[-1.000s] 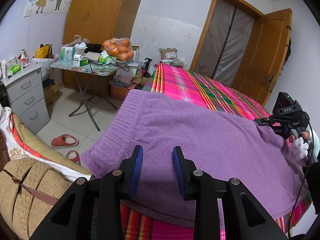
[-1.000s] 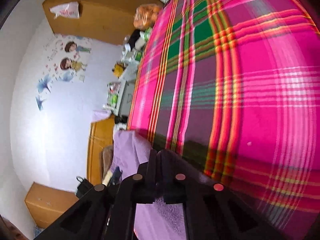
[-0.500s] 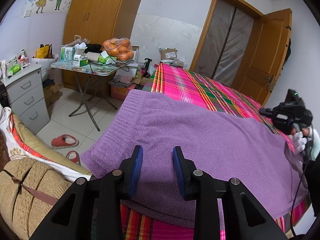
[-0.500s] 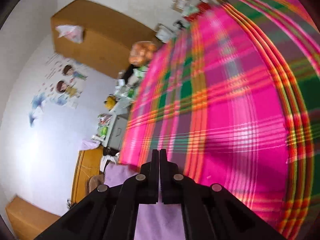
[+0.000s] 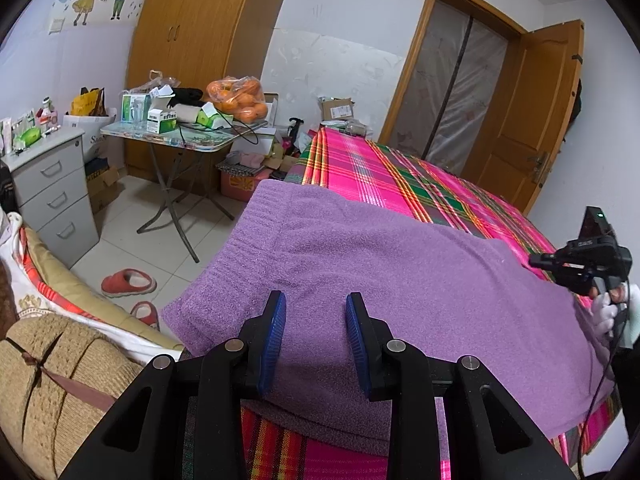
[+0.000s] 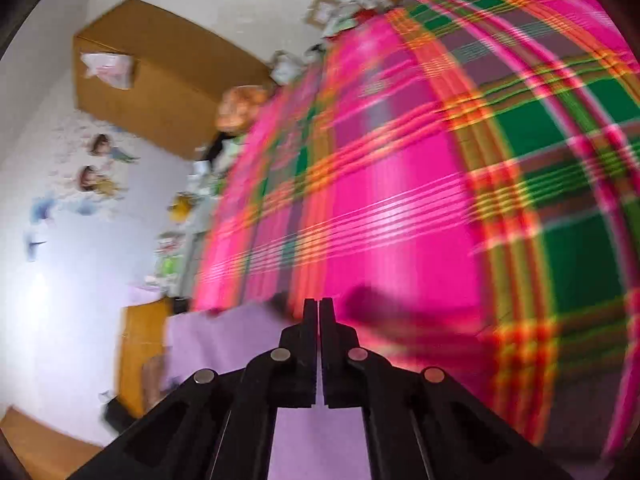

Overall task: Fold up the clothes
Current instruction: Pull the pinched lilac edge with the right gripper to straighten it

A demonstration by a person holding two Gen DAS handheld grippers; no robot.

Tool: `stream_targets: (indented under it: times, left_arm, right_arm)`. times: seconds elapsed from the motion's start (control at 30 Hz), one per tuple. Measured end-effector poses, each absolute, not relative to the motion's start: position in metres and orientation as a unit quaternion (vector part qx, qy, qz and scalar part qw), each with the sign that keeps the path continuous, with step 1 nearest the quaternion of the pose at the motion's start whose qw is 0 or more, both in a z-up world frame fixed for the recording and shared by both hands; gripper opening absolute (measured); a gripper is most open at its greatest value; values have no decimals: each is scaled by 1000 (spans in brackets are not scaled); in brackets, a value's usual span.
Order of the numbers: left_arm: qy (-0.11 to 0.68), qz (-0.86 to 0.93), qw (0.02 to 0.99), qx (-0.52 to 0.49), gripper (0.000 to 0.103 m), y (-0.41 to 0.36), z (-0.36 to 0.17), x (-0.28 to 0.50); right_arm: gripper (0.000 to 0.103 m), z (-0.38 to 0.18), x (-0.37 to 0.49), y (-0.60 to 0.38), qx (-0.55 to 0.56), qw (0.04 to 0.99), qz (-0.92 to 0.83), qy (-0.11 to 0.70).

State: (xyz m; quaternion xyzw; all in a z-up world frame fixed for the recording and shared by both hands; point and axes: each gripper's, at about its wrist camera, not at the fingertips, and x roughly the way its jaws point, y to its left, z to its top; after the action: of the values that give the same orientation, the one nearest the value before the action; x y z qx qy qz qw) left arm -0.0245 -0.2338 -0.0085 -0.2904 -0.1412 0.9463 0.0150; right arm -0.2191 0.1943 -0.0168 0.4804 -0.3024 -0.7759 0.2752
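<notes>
Your right tool, clenched with nothing visibly pinched, has swung up off the fuzzy purple knitted garment, which stays spread flat on the pink plaid bed. Your left tool still hovers released over its near edge; no fold is forming.

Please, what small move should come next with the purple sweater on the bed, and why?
Probably close the left gripper on the near edge of the sweater. Its jaws stand open just over that edge, holding nothing, while the sweater lies spread flat on the bed. The right gripper looks shut at the far side, so the left side seems next for the fold.
</notes>
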Motion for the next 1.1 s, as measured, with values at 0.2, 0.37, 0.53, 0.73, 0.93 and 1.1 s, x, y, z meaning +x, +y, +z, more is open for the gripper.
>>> stream_targets:
  times: [0.2,0.37,0.53,0.73,0.93,1.1]
  left_arm:
    - [-139,945,3,-297,33,-230,-5,-24]
    - [-123,952,17,-279,33,-216,15,-17]
    - [-96,946,-1,-310,32,-218,-2,-24]
    - [-103,944,2,-313,32,-221,0,-18]
    - [-86,950,16,-299,33,-214,33,-35]
    - [-73,946,12,-316,33,-213,37,-64]
  right_arm:
    - [3,-12,-207,113,504,358,-748,-241]
    - [3,-24,-215,61,526,387,-724,-221]
    - [0,-50,-238,58,532,356,-730,-239]
    - [0,-51,-249,88,505,332,-741,-293]
    - [3,-40,-225,84,490,372,-730,-298]
    - [3,-45,-213,135,483,332,-740,-329]
